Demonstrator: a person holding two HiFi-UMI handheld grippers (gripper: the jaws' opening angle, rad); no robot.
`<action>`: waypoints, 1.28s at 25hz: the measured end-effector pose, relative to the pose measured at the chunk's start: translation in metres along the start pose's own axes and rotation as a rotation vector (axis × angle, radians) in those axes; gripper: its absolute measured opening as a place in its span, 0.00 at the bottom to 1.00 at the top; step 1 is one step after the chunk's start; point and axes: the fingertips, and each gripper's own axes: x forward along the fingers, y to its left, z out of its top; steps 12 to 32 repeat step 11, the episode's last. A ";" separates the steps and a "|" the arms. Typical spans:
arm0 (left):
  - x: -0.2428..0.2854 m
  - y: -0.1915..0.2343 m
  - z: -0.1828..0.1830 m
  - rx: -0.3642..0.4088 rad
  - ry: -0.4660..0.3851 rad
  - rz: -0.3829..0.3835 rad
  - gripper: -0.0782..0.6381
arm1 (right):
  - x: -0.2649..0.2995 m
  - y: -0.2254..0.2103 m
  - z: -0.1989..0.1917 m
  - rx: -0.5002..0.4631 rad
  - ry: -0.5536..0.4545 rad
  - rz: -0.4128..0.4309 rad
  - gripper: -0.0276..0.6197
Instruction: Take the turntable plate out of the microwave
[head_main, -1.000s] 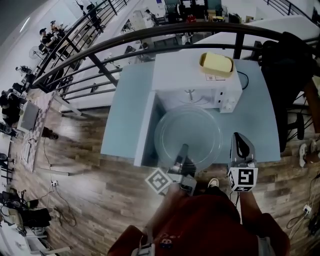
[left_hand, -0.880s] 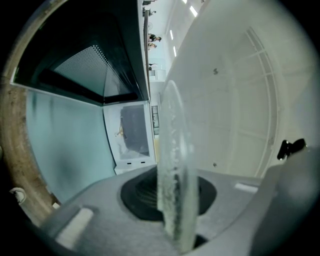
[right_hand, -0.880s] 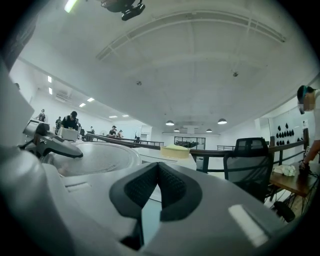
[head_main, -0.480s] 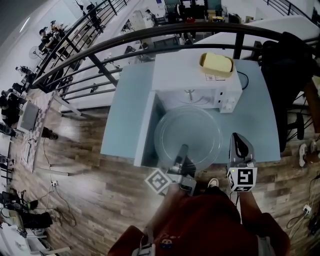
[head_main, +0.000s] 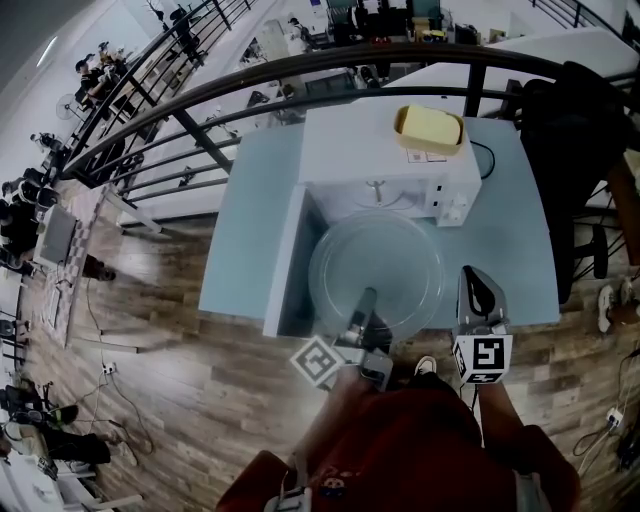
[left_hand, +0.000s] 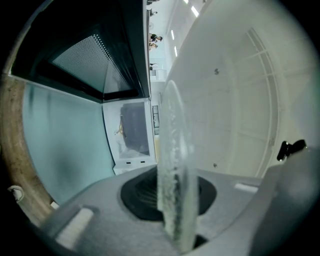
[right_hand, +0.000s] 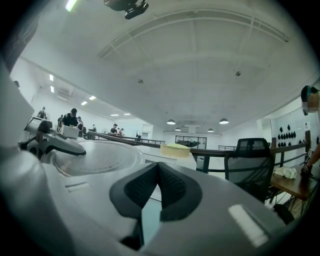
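The clear glass turntable plate (head_main: 378, 268) hangs level in front of the white microwave (head_main: 380, 150), outside its cavity and above the table. My left gripper (head_main: 366, 300) is shut on the plate's near rim; in the left gripper view the plate (left_hand: 172, 165) stands edge-on between the two dark pads. My right gripper (head_main: 478, 285) is shut on nothing, just right of the plate and apart from it. In the right gripper view its jaws (right_hand: 157, 182) meet, with the plate (right_hand: 95, 156) at the left.
The microwave door (head_main: 288, 262) stands open to the left of the plate. A yellow sponge-like block (head_main: 430, 125) lies on top of the microwave. The pale blue table (head_main: 510, 250) ends near me at a wood floor. A dark railing (head_main: 330, 65) and an office chair (head_main: 575, 130) lie beyond.
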 end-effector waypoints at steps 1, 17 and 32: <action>0.001 0.001 -0.001 0.003 0.000 0.001 0.14 | 0.001 -0.001 -0.001 -0.001 0.001 0.001 0.04; 0.013 0.002 -0.006 0.006 -0.011 0.011 0.14 | 0.006 -0.013 0.001 -0.008 -0.001 0.016 0.04; 0.013 0.002 -0.006 0.006 -0.011 0.011 0.14 | 0.006 -0.013 0.001 -0.008 -0.001 0.016 0.04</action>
